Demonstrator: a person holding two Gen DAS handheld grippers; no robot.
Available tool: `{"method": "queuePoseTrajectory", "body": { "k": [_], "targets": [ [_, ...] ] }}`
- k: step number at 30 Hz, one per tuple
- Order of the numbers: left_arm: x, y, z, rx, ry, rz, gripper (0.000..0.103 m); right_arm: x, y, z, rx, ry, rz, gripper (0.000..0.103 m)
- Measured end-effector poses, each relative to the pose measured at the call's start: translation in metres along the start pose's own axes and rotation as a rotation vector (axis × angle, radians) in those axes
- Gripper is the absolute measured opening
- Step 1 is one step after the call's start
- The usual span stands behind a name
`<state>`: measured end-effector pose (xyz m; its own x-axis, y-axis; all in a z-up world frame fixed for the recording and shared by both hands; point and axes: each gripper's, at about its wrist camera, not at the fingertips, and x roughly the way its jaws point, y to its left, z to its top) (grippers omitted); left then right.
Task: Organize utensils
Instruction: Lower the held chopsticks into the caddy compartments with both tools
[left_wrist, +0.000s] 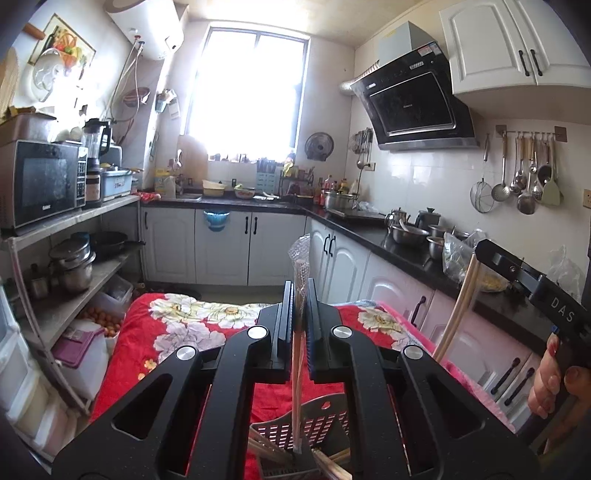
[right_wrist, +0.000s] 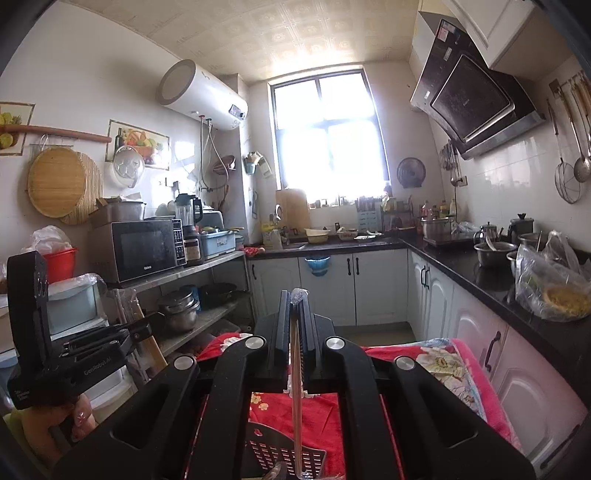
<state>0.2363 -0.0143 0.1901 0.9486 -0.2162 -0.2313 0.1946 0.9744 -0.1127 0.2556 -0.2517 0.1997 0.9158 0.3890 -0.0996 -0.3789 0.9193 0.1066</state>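
The lower ends of both chopstick bundles are cut off at the bottom edge of each frame, and the black claw frames hide much of the basket below them. In the left wrist view, the left claw (left_wrist: 300, 295) is pinched narrow on a pair of pale wooden chopsticks in a clear plastic sleeve (left_wrist: 297, 354); the crinkled sleeve top pokes out above the fingertips at frame centre. The sticks run straight down into a grey slotted plastic basket (left_wrist: 325, 424), where more chopsticks lie, only partly visible. In the right wrist view, the right claw (right_wrist: 294, 317) is likewise closed narrow on a second wrapped pair of chopsticks (right_wrist: 296, 413), over the same perforated basket. The basket sits on a surface covered by a fuzzy red floral blanket (left_wrist: 177, 332). A hand with red nails (left_wrist: 554, 384) shows at the right edge of the left wrist view.
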Motion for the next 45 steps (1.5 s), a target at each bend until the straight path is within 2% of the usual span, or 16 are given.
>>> {"method": "queuePoseTrajectory", "body": {
  "k": [19, 28, 39, 41, 43, 45],
  "targets": [
    [0.04, 0.008, -0.048, -0.029, 0.116, -0.013, 0.003, 0.042, -0.009, -0.055, 0.044, 0.103, -0.018, 0.005],
    [0.045, 0.008, -0.064, -0.034, 0.147, -0.011, 0.003, 0.048, -0.008, -0.069, 0.02, 0.131, -0.057, 0.005],
    [0.048, 0.011, -0.079, -0.047, 0.195, -0.01, 0.003, 0.051, -0.022, -0.085, 0.066, 0.205, -0.107, 0.005],
    [0.047, 0.012, -0.081, -0.049, 0.202, -0.008, 0.003, 0.05, -0.024, -0.087, 0.077, 0.217, -0.109, 0.008],
    [0.046, 0.013, -0.083, -0.055, 0.21, -0.007, 0.003, 0.048, -0.026, -0.088, 0.087, 0.226, -0.117, 0.02],
    [0.044, 0.015, -0.085, -0.061, 0.219, -0.008, 0.003, 0.045, -0.027, -0.089, 0.093, 0.235, -0.119, 0.021]
  ]
}}
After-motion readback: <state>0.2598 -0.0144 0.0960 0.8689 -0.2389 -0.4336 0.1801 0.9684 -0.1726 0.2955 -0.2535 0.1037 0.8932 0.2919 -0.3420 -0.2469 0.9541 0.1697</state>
